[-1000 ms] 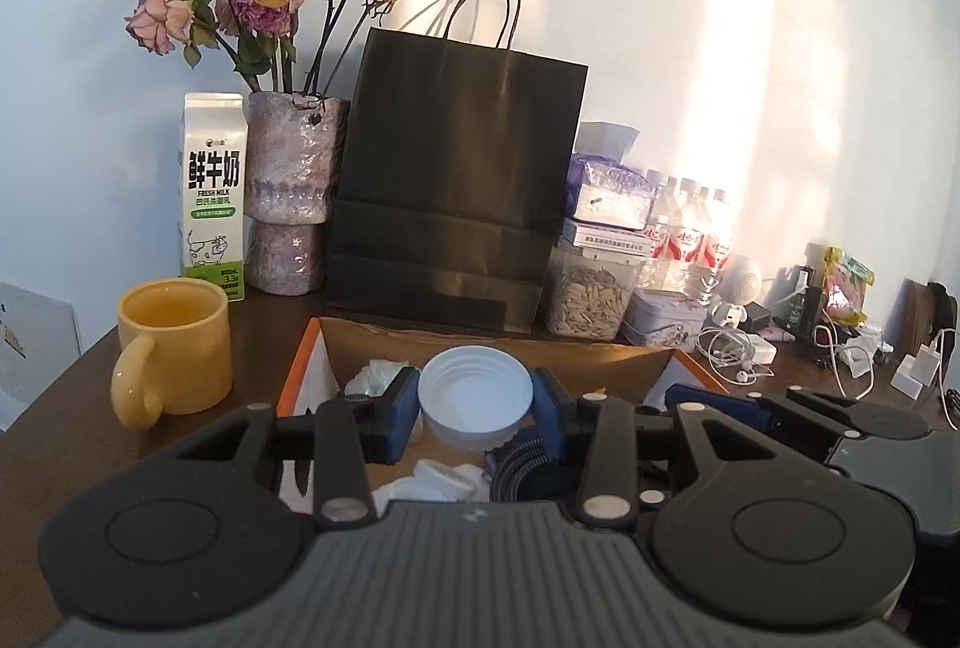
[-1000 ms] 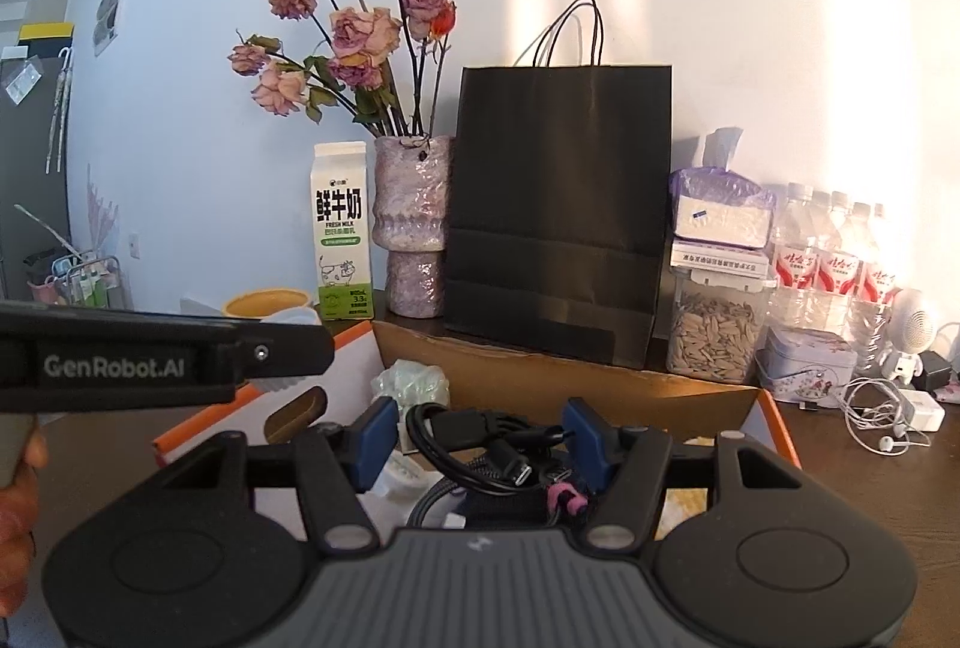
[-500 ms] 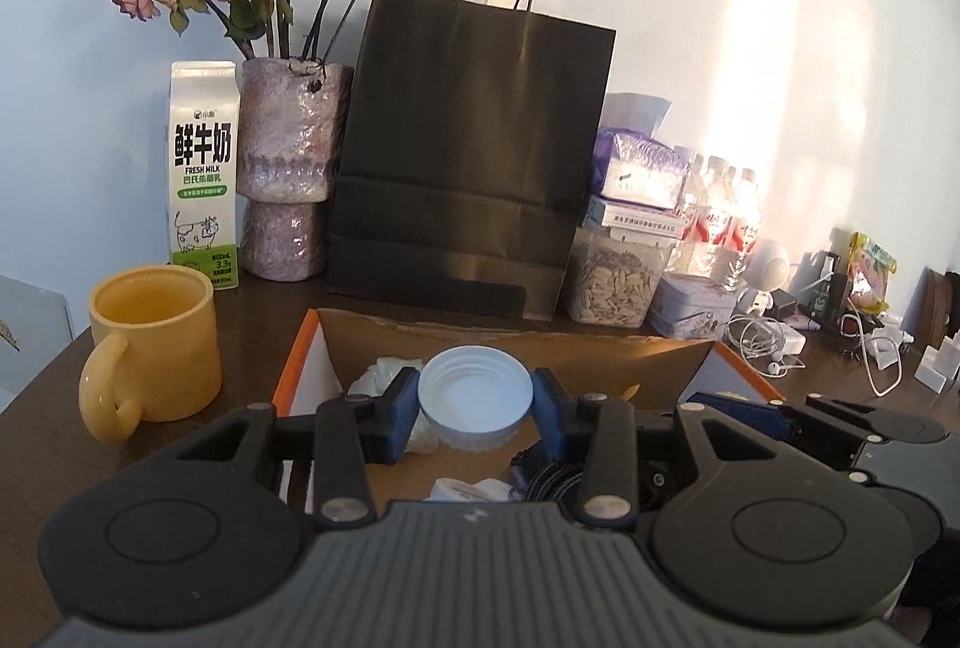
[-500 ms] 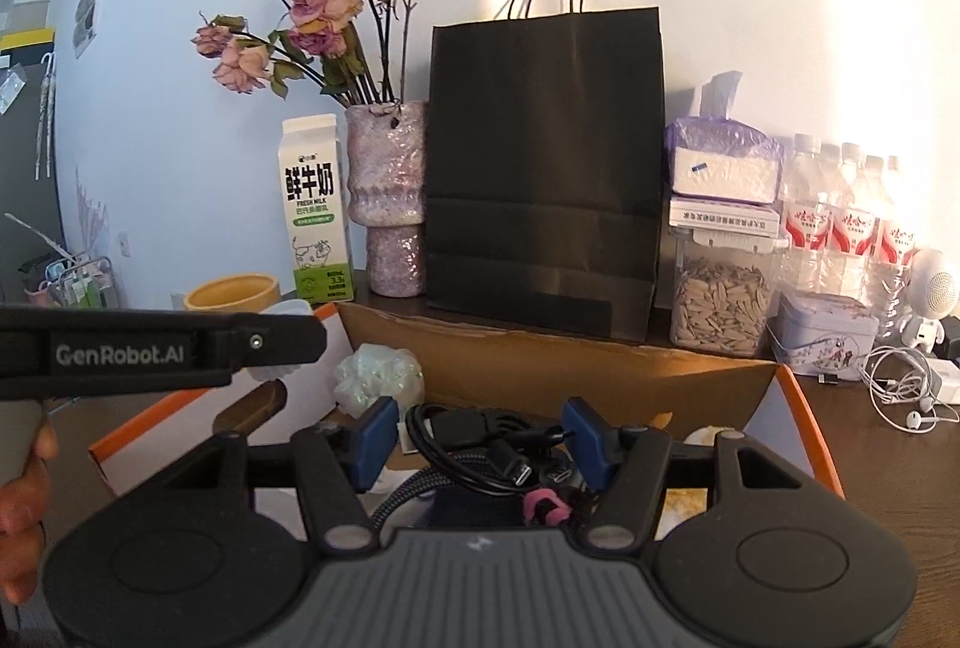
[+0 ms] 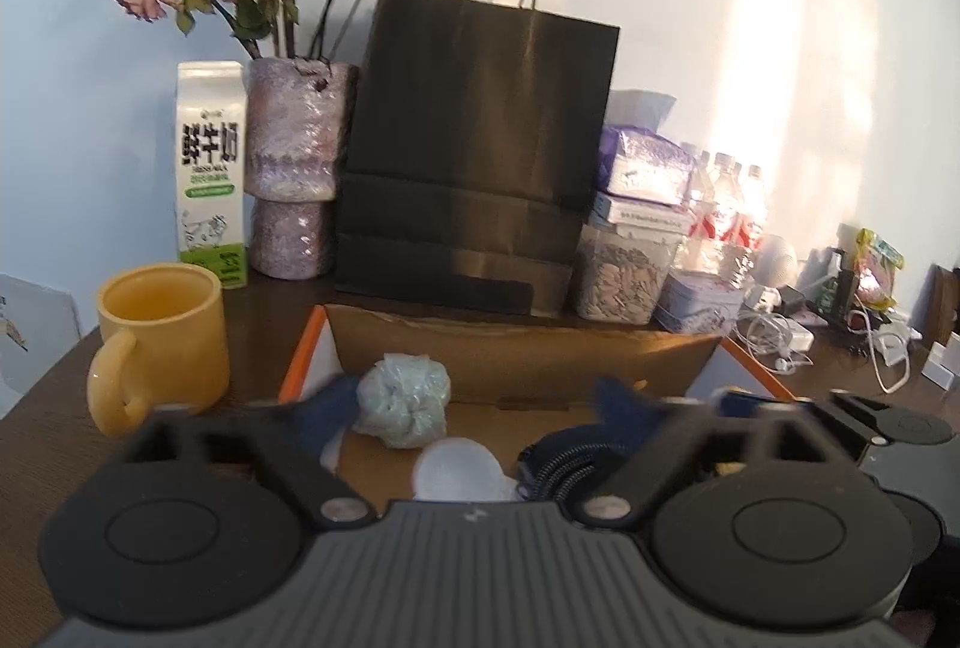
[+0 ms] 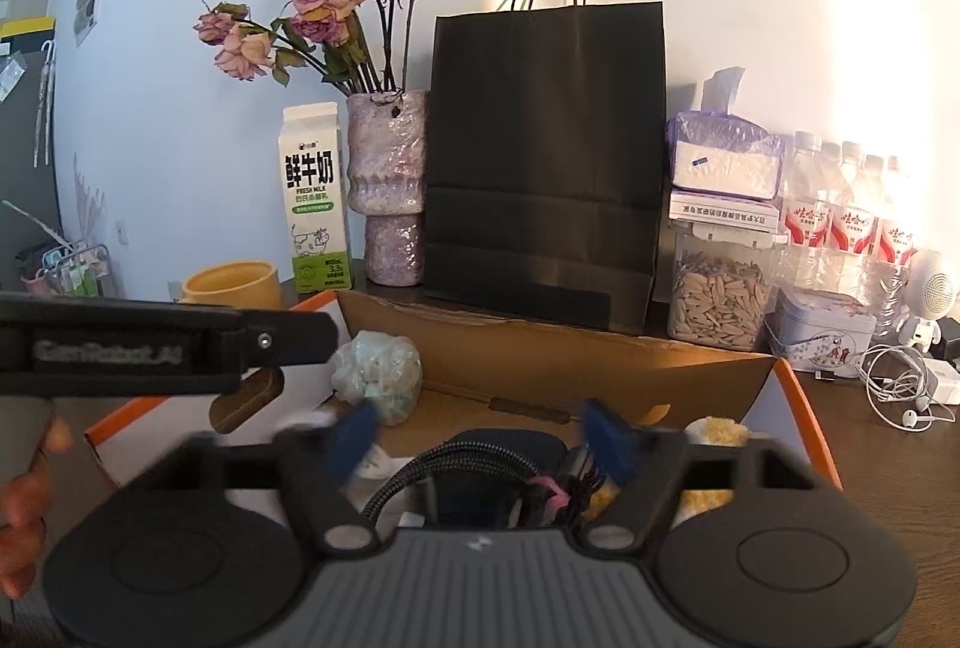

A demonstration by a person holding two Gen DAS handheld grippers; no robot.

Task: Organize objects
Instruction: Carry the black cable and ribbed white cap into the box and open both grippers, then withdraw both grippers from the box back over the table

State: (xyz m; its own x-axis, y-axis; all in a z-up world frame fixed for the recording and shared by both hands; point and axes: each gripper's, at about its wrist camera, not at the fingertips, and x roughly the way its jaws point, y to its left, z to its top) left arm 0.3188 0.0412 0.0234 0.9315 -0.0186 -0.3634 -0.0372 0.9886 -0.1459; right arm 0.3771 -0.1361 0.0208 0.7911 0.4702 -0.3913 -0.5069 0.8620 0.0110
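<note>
Open cardboard box (image 5: 516, 348) lies ahead, its cavity crowded by a crumpled bag (image 5: 403, 399) at 11 o'clock and a cable coil (image 6: 480, 459) — black paper bag (image 5: 480, 138) walls off 12; yellow mug (image 5: 159, 342) blocks 9.

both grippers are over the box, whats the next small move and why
Probably lift both clear of the cardboard box. The left gripper and right gripper jaws are opening, pads off the white lid and black cable, which lie in the box. Then fetch another item.
</note>
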